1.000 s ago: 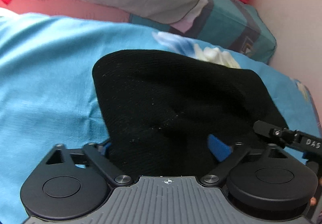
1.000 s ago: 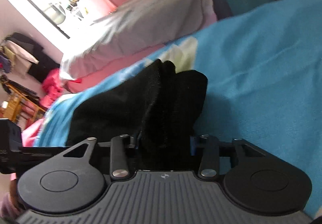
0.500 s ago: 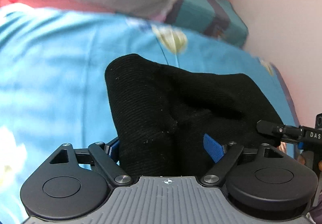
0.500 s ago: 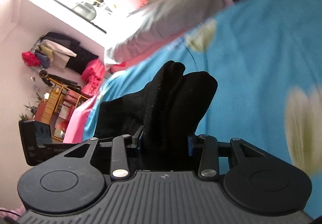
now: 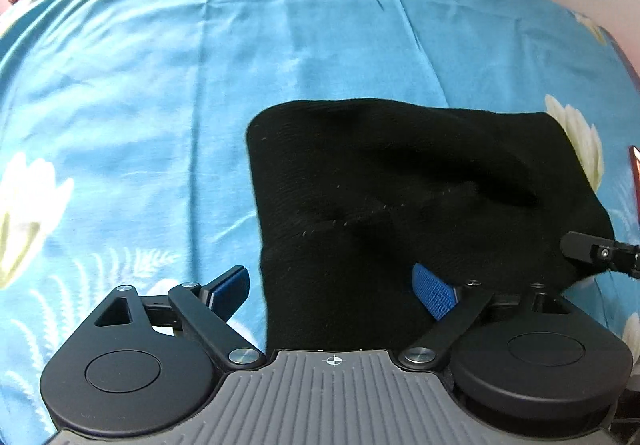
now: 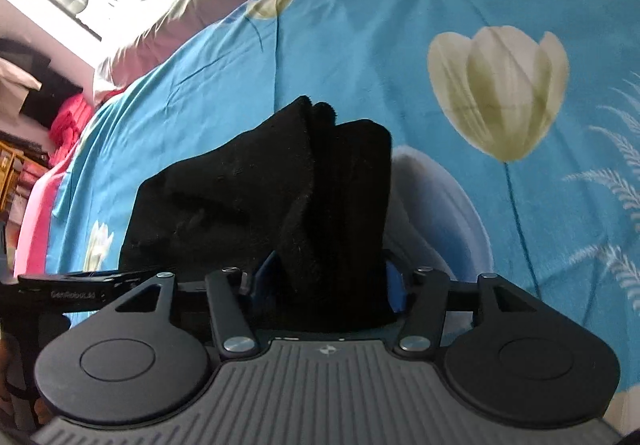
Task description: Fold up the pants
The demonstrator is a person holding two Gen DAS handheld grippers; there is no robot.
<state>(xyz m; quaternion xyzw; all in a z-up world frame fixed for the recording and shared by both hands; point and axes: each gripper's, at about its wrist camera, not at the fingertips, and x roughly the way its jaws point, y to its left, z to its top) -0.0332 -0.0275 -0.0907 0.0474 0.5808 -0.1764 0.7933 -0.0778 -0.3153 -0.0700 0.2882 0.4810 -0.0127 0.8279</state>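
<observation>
The left gripper [image 5: 334, 291] points steeply down with its jaws wide apart. The right gripper [image 6: 326, 283] slants down; its jaws have just been opening around the pants [image 6: 320, 205].

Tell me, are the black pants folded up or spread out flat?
Folded. The pants show stacked layers bunched between the right gripper's fingers, lying as a compact block on the blue sheet.

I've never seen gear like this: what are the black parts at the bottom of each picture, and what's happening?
A person holds a two-finger gripper in each hand, each with a camera looking along its fingers. One picture is from the left gripper, the other from the right gripper. Black pants lie on a blue flowered sheet. The left jaws stand open, one side clear of the cloth. The right jaws have just been opening, pants between them.
</observation>
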